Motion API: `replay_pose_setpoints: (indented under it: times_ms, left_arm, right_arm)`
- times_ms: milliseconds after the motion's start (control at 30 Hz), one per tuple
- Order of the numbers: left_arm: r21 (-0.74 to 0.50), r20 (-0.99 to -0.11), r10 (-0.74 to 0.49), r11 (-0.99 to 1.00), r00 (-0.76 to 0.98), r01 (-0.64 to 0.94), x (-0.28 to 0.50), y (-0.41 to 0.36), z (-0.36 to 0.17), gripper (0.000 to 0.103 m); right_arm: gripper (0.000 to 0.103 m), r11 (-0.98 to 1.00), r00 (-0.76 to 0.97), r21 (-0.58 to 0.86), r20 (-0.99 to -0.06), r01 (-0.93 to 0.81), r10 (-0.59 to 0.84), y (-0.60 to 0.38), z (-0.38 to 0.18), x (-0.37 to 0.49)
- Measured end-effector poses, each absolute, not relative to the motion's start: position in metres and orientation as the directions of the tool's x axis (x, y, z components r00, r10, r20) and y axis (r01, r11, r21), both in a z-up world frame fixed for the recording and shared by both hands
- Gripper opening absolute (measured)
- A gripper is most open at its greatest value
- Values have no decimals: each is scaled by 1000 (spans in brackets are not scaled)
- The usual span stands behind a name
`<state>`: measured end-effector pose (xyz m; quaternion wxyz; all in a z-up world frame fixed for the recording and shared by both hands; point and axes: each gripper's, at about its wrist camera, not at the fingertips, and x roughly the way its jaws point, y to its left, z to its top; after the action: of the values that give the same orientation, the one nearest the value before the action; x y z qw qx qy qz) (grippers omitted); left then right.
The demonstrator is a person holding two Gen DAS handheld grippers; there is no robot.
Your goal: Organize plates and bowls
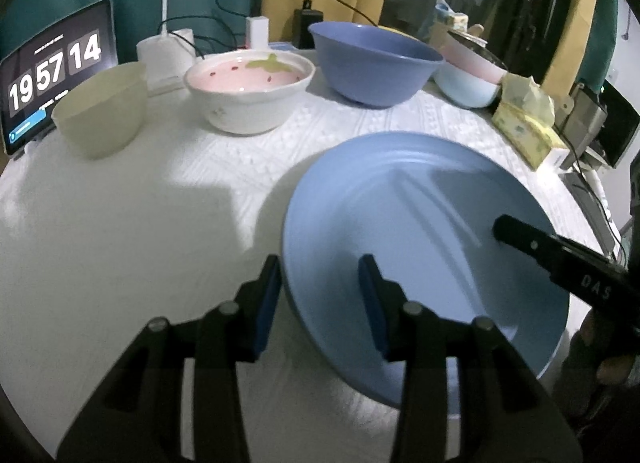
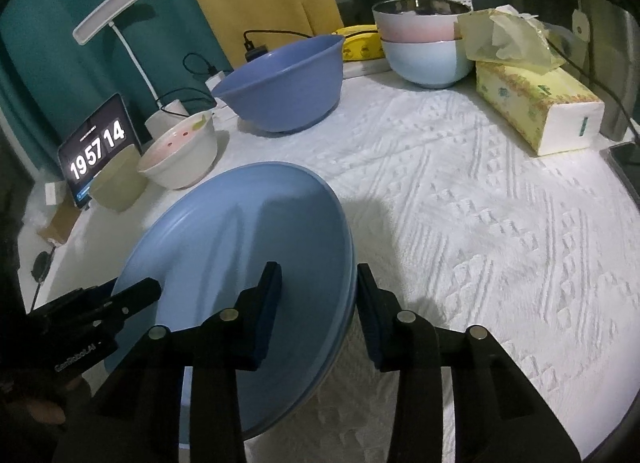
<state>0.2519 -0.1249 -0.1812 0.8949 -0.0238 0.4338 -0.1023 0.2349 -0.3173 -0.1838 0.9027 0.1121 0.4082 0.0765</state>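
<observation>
White textured tabletop [image 2: 460,191]; teal, yellow curtains behind. Bowls, tissue box [image 2: 536,107] beyond. My left gripper [image 1: 320,283], right gripper [image 2: 318,295]: jaws astride blue plate [image 1: 420,231] rim, grip uncertain.

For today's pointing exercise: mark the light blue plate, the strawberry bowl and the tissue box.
light blue plate [image 1: 400,199]: left wrist view, on its inner face.
strawberry bowl [image 1: 248,111]: left wrist view, on its white outer wall.
tissue box [image 2: 532,103]: right wrist view, on its patterned side.
</observation>
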Motion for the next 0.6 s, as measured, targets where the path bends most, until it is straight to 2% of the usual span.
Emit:
replay_pose_setpoints:
  times_ms: [600]
  left_arm:
    - [-137,-751,-177,984,636,113,229,-92,-171,37]
  right_arm:
    - [37,973,670,211,-709,-94,219,-274,-163,221]
